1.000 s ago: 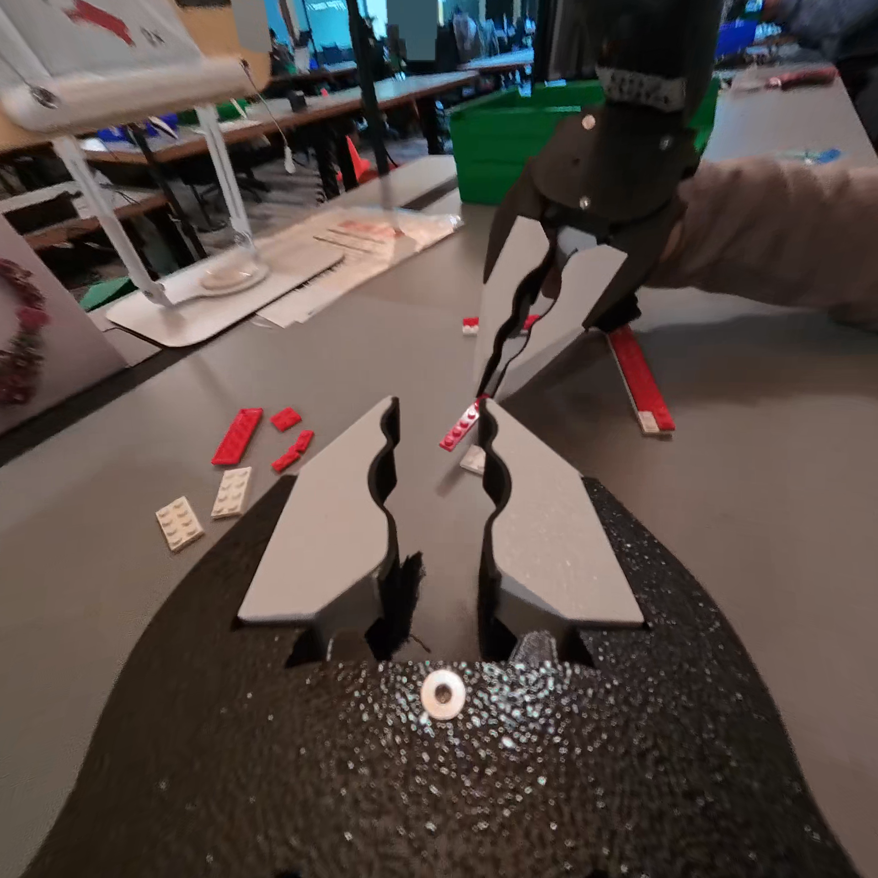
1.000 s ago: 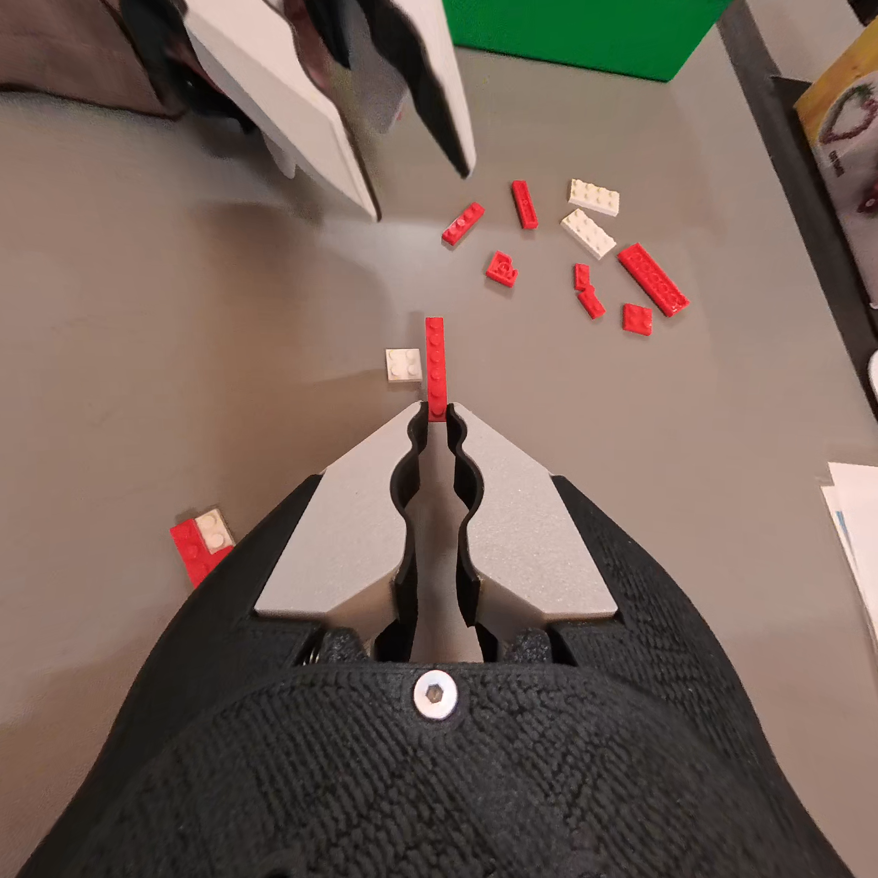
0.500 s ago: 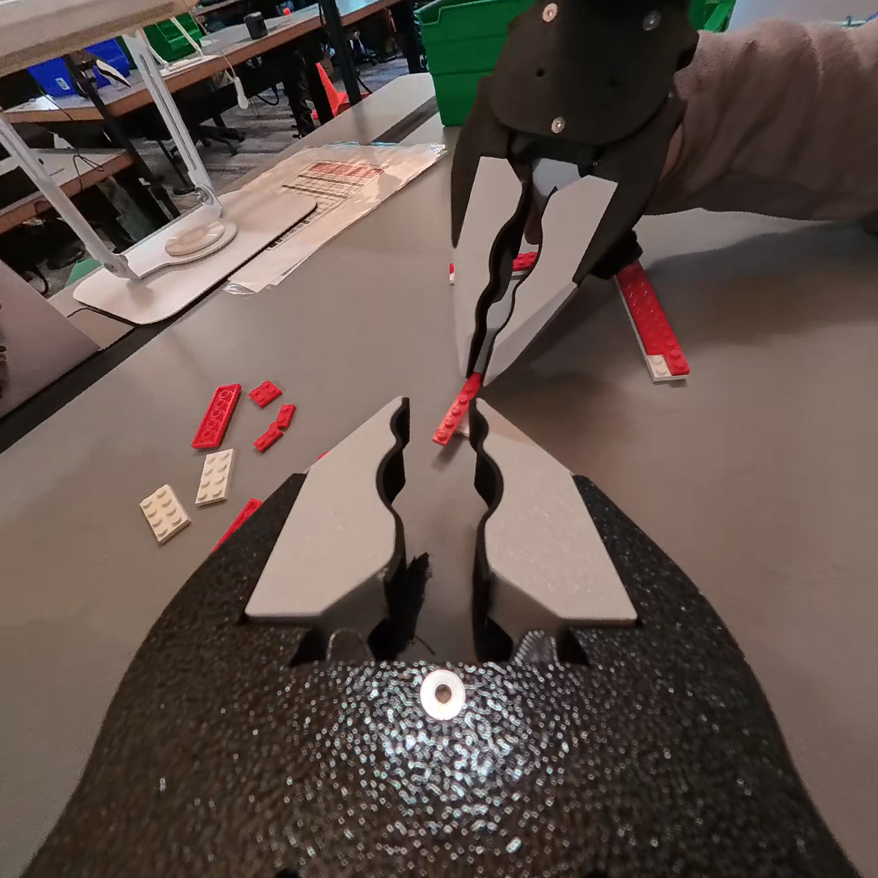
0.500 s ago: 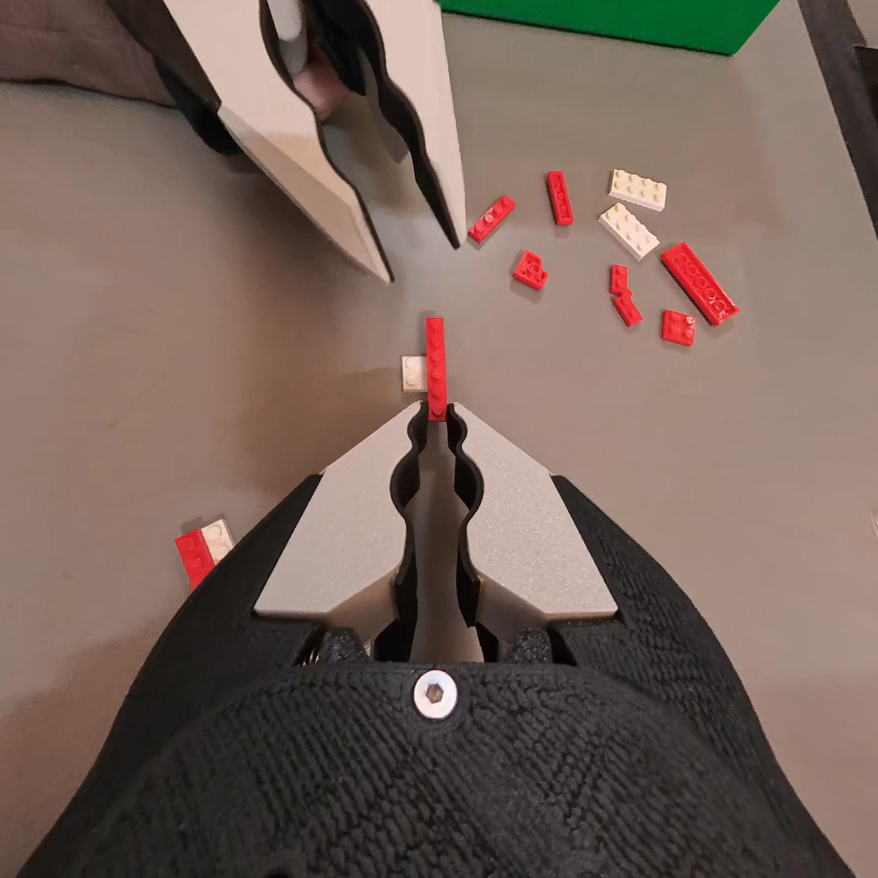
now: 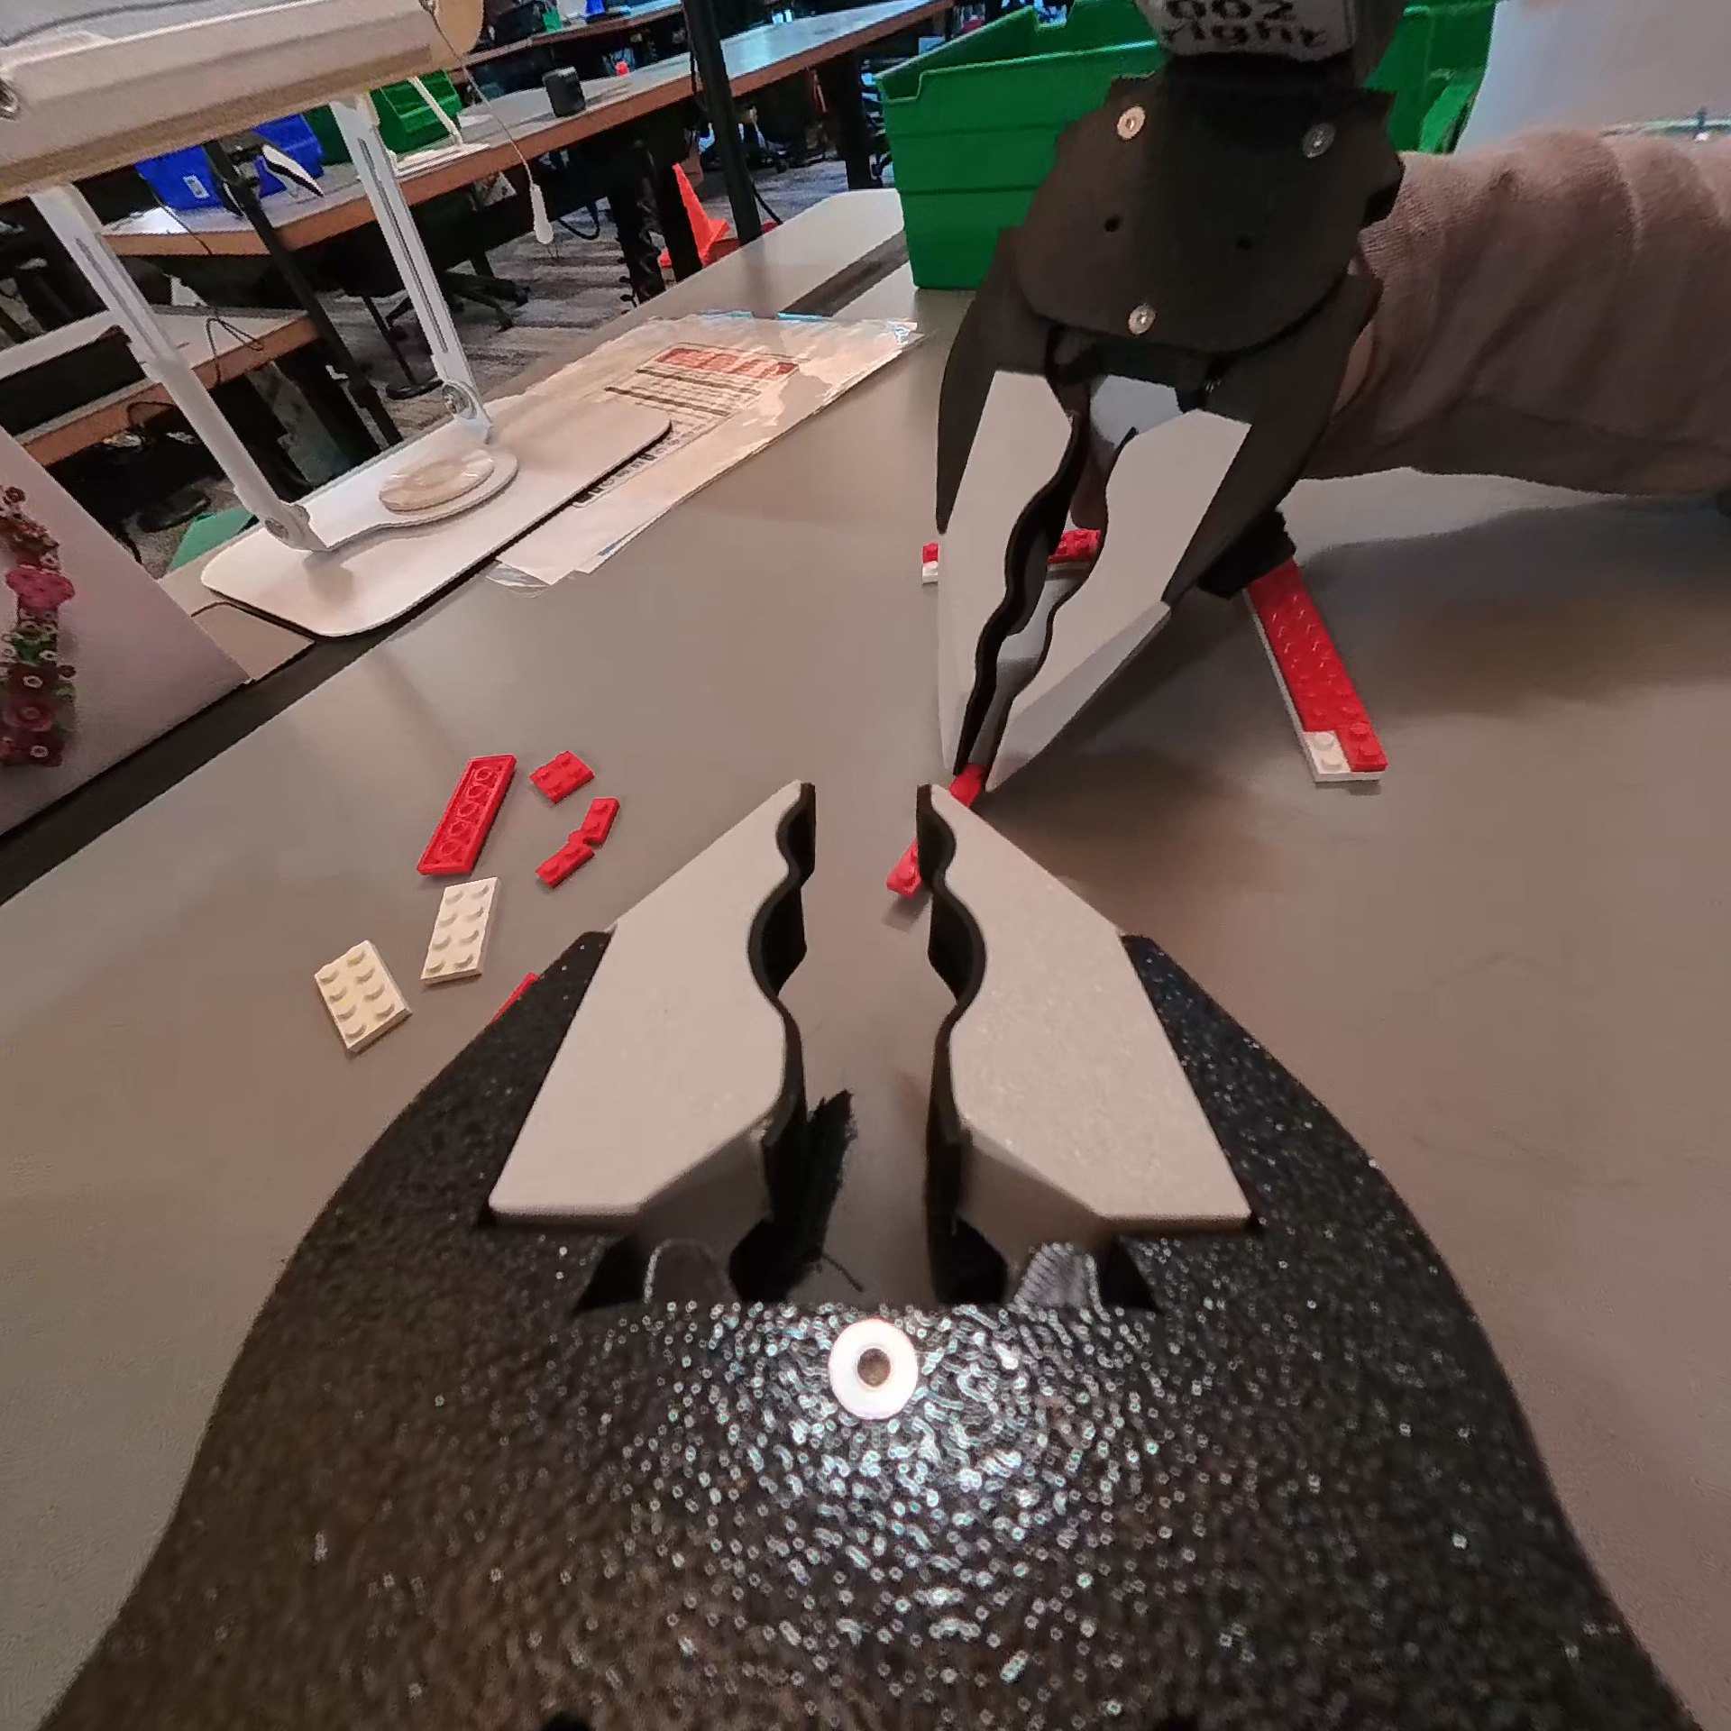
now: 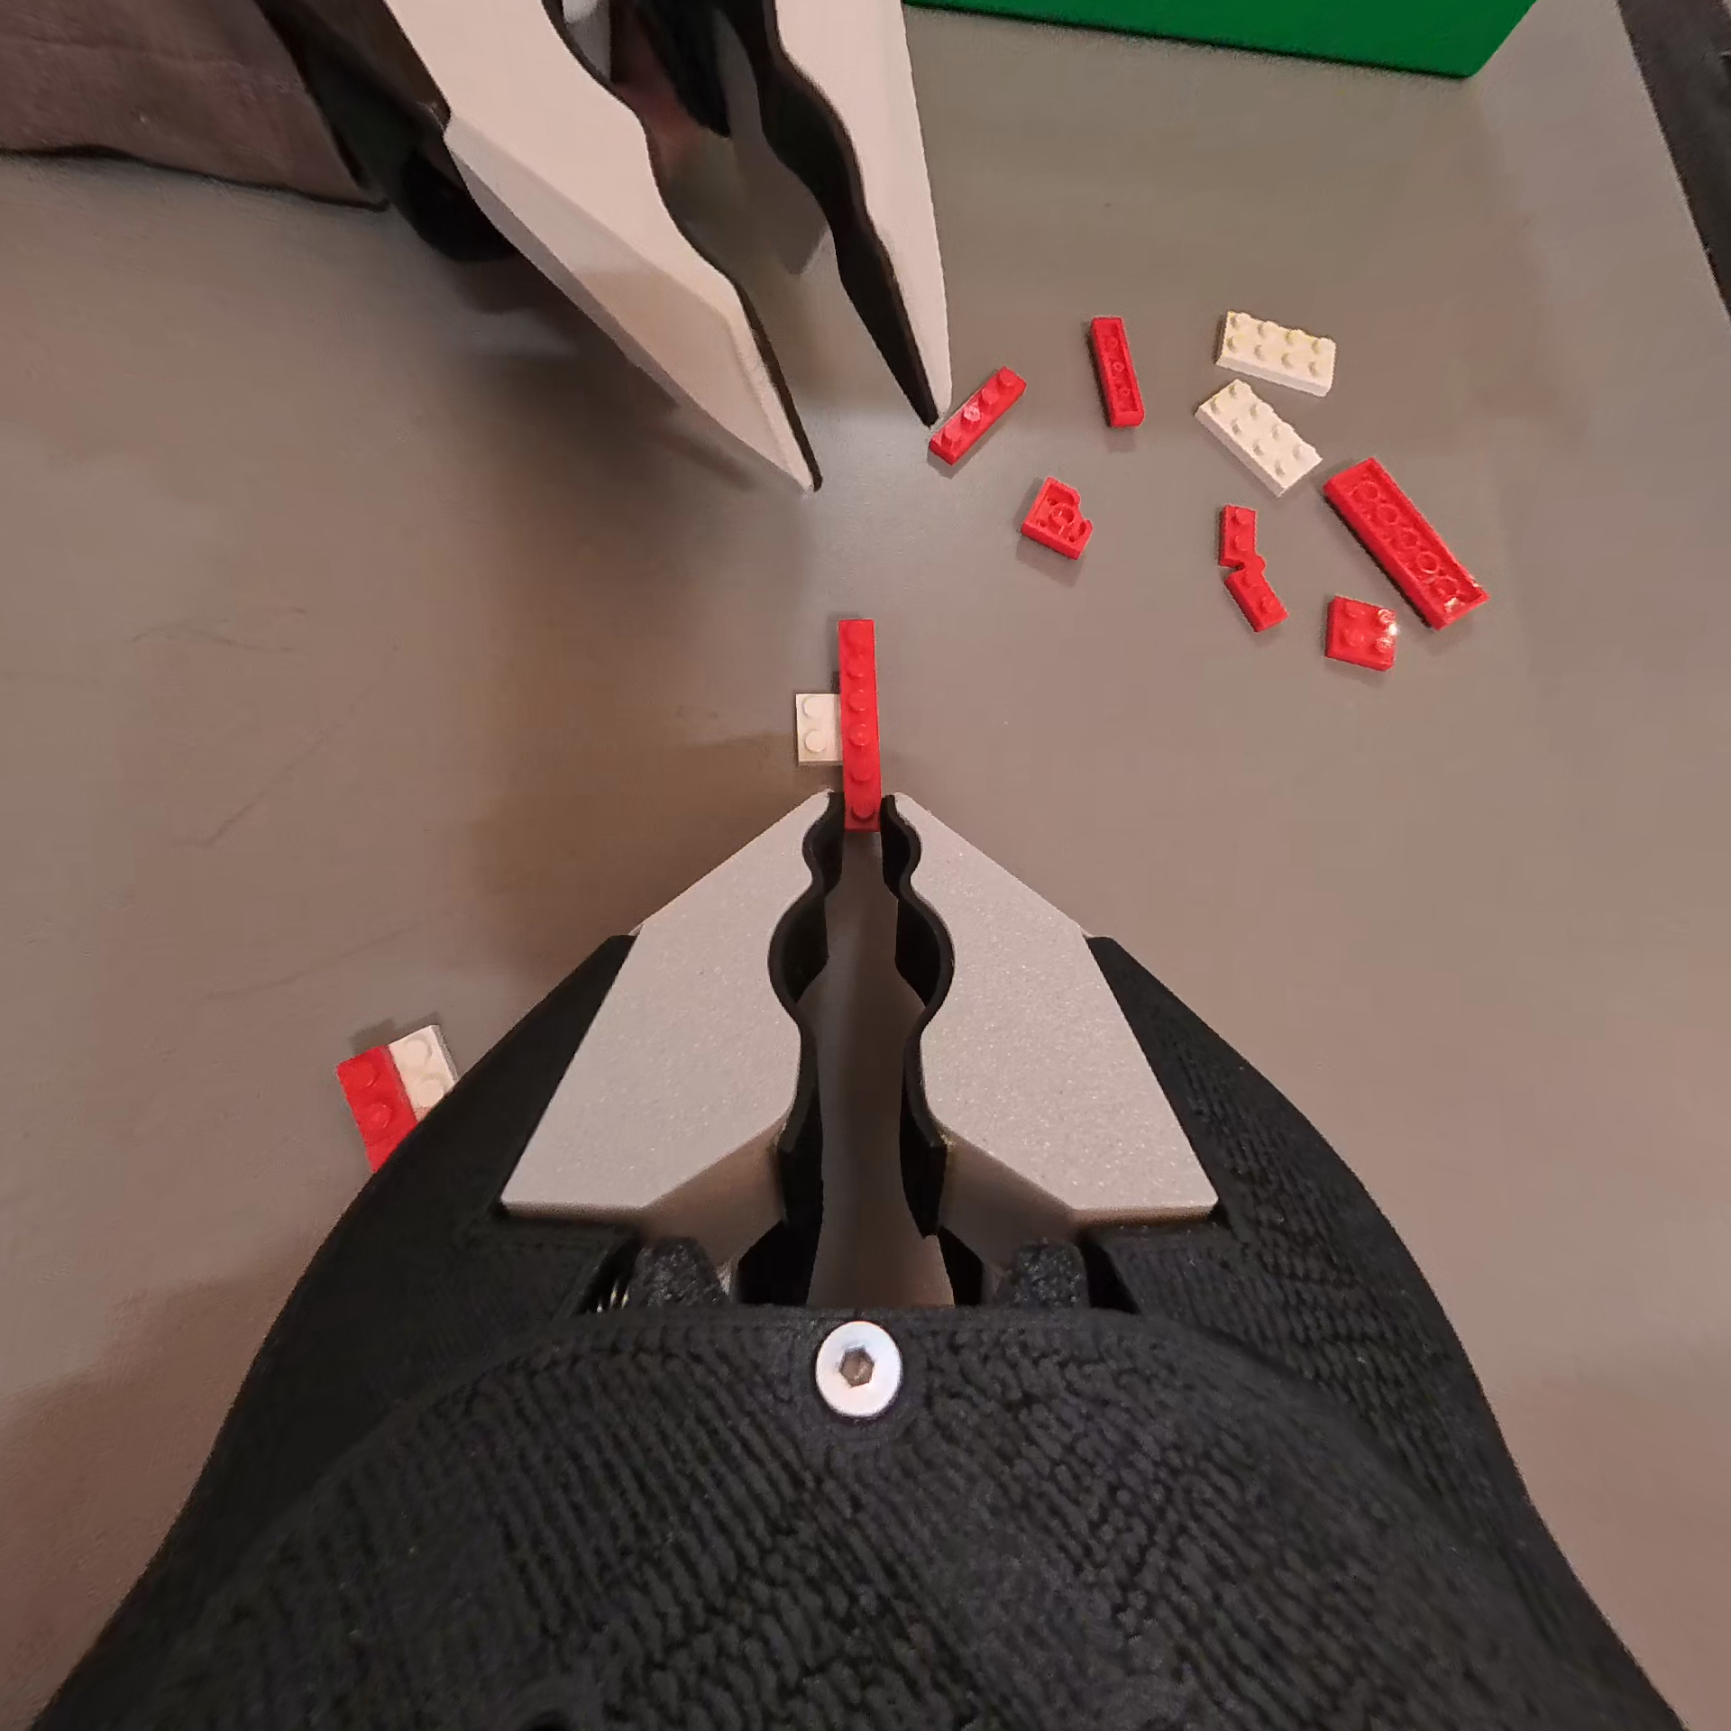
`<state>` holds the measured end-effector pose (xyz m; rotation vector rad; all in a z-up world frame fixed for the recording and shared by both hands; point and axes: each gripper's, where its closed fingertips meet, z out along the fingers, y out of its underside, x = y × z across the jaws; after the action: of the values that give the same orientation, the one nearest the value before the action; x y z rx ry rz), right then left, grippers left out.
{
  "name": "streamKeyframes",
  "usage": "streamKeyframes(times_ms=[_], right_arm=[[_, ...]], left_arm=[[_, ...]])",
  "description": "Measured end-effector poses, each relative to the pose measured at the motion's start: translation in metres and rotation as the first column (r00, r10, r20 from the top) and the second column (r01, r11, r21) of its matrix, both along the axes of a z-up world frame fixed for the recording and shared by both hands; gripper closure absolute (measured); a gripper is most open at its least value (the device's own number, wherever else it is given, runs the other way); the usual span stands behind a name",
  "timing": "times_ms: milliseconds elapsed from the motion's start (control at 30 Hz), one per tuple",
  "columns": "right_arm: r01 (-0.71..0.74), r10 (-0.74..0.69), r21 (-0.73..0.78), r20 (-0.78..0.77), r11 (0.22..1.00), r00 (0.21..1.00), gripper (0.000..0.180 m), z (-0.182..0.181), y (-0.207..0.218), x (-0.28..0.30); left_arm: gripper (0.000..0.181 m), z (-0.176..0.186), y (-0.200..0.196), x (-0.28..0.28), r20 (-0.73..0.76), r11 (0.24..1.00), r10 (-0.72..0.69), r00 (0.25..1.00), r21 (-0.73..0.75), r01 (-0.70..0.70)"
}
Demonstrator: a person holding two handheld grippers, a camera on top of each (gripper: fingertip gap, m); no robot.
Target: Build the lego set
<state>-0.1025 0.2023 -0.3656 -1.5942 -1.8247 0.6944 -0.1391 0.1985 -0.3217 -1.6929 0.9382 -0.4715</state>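
Note:
My right gripper (image 6: 860,806) is shut on one end of a narrow red plate (image 6: 858,721), which sticks out forward just above the grey table. A small white plate (image 6: 815,731) lies on the table at the red plate's left edge. My left gripper (image 6: 871,454) is open and empty, with its tips a short way beyond the red plate's far end. In the left wrist view, my left gripper (image 5: 866,806) faces the right gripper (image 5: 969,763). The red plate (image 5: 904,866) shows partly behind my right finger.
Loose red plates (image 6: 1405,543) and white plates (image 6: 1260,436) lie to the right. A red-and-white piece (image 6: 393,1087) and a long red-and-white strip (image 5: 1316,674) lie near the right gripper. A green bin (image 5: 974,169), a lamp base (image 5: 412,525) and a plastic bag (image 5: 712,393) stand behind.
My left gripper has moved closer to the right gripper and the red plate it holds, still open. The right gripper has kept its grip and barely moved.

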Motion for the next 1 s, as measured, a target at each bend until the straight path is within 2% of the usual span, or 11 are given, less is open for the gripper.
streamKeyframes(times_ms=[1000], right_arm=[[0.006, -0.006, -0.008, 0.008, 1.0, 1.0, 0.171, -0.0016, -0.0015, -0.0024]], left_arm=[[0.164, -0.0036, -0.0022, 0.0025, -0.012, 1.0, -0.017, 1.0, -0.025, 0.017]])
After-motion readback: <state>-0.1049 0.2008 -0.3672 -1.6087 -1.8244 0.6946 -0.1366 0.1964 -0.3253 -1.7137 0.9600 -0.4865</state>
